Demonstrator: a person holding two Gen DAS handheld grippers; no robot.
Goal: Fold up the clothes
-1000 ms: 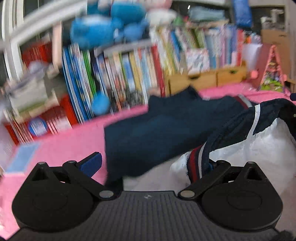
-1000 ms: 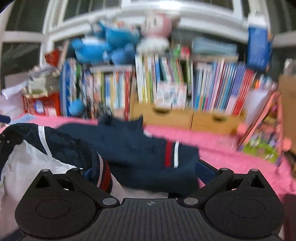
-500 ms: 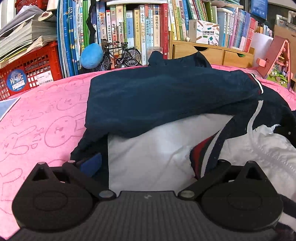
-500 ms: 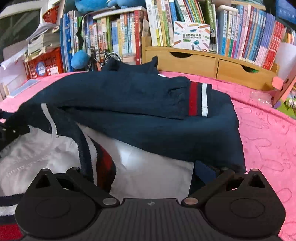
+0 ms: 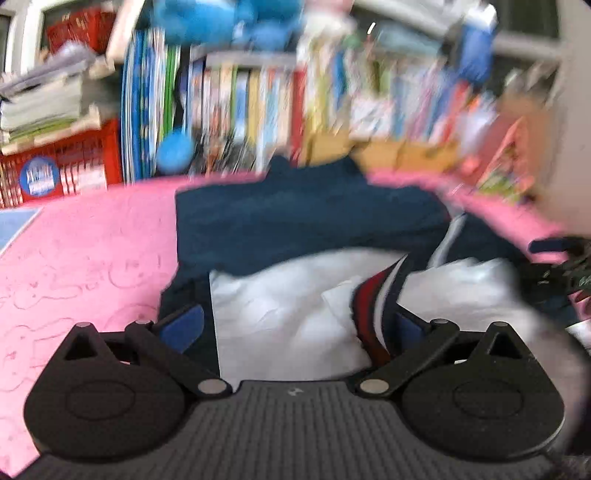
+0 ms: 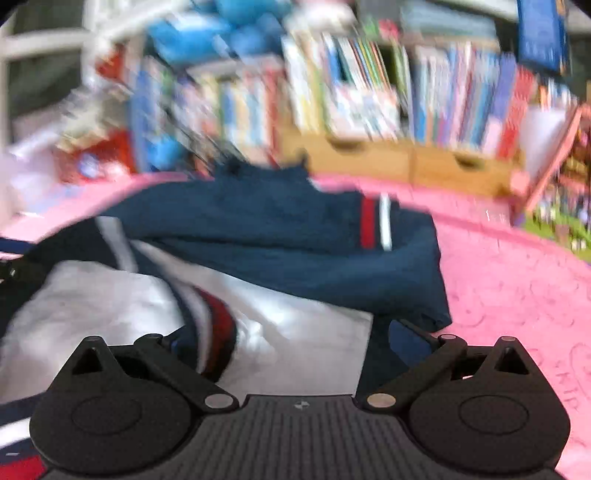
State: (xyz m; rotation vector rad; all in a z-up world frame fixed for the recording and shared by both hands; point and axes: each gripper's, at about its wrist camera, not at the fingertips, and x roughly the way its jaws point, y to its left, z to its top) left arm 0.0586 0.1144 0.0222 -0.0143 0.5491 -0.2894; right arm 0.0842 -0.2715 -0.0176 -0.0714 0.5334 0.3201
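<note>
A navy jacket [image 5: 303, 218] lies on the pink cloth, its near part turned over so the white lining [image 5: 280, 306] shows. A red, white and navy striped hem band [image 5: 369, 306] curls by the right finger of my left gripper [image 5: 295, 321], which is open, with lining spread between the fingers. In the right wrist view the jacket [image 6: 266, 236] has a red and white sleeve stripe [image 6: 375, 225]. The hem band [image 6: 218, 325] sits by the left finger of my right gripper [image 6: 291, 332], also open over the lining [image 6: 306, 332]. Both views are motion-blurred.
A pink patterned cloth [image 5: 85, 251] covers the table [image 6: 509, 280]. Behind it stand rows of books [image 5: 240, 99], a red crate [image 5: 62, 162], wooden drawers [image 6: 406, 162] and blue plush toys [image 5: 221, 18]. A pink toy house [image 6: 554, 147] sits at the far right.
Half a second ago both grippers were low and close over the jacket. Now they have drawn back and tilted up, still moving. The hem stays turned over with the lining showing.
</note>
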